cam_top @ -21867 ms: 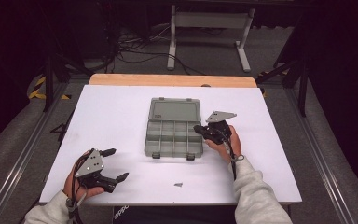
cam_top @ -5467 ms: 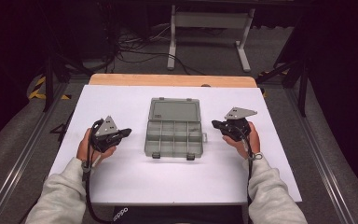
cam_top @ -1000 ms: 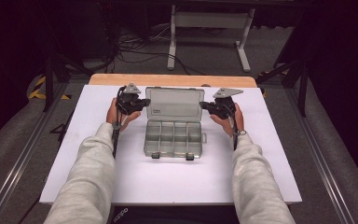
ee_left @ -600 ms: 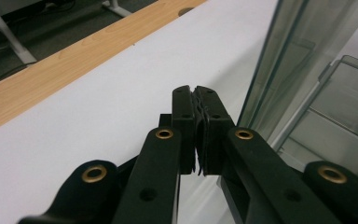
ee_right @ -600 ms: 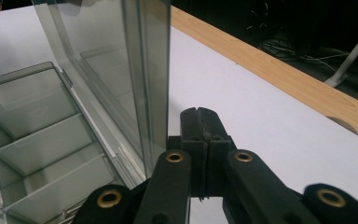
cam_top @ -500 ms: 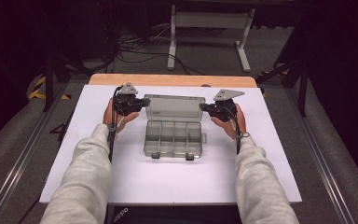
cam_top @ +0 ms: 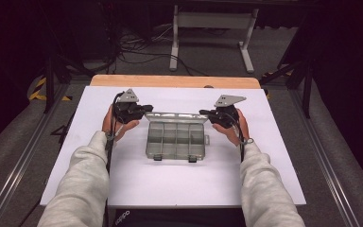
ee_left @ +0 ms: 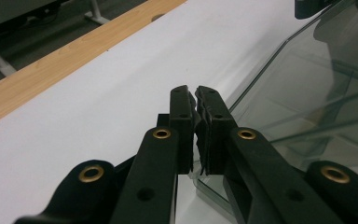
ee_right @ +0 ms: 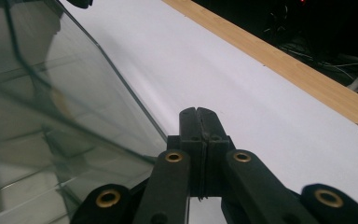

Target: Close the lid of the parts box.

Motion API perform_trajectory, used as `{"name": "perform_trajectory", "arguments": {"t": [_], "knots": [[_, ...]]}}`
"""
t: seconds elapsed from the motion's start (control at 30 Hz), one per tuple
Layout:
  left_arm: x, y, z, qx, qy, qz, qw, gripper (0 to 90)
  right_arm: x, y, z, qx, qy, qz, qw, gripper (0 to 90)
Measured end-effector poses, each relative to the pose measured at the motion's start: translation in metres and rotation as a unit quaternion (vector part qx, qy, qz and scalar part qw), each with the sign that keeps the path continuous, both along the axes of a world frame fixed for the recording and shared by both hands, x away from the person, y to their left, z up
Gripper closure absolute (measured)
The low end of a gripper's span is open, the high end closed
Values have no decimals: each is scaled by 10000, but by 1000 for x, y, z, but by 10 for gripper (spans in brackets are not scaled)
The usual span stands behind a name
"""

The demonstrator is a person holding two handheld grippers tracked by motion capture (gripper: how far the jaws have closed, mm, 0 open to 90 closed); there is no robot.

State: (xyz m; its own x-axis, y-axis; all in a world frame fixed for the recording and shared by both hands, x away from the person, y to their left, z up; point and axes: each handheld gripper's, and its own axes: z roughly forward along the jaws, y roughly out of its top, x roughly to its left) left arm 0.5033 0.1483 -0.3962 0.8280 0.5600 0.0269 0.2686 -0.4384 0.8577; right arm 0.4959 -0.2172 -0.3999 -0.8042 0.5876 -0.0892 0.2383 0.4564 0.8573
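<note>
Two grippers clenched | I hold left gripper (cam_top: pixel 144 109) and right gripper (cam_top: pixel 204 113) on lid (cam_top: pixel 175 115) corners | lid raised over box (cam_top: pixel 176 141) | table (cam_top: pixel 283 156)

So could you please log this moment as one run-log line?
stage: opening lid | left gripper: shut beside lid corner | right gripper: shut beside other corner | lid: raised | compartment box: on white table
</note>
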Motion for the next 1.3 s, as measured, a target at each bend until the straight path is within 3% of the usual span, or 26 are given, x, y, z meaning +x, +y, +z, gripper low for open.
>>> {"name": "perform_trajectory", "arguments": {"t": [0.37, 0.5, 0.83, 1.03, 1.3], "knots": [[-28, 5, 4, -50, -103, -360, 9993, 890, -15, 0, 3, 130, 193, 167, 9996, 900], [-37, 2, 6, 75, -142, -533, 9984, 889, -21, -1, 3, 157, 232, 284, 9992, 900], [-53, 1, 11, 331, -193, -667, 9970, 890, -34, 0, 8, -9, 231, 435, 9988, 900], [-62, 4, 14, 491, -227, -817, 9952, 870, -43, 1, 11, -12, 274, 681, 9973, 900], [-73, 3, 12, 649, -218, -973, 9929, 897, -55, 3, 10, -133, 296, 772, 9965, 900]]}}
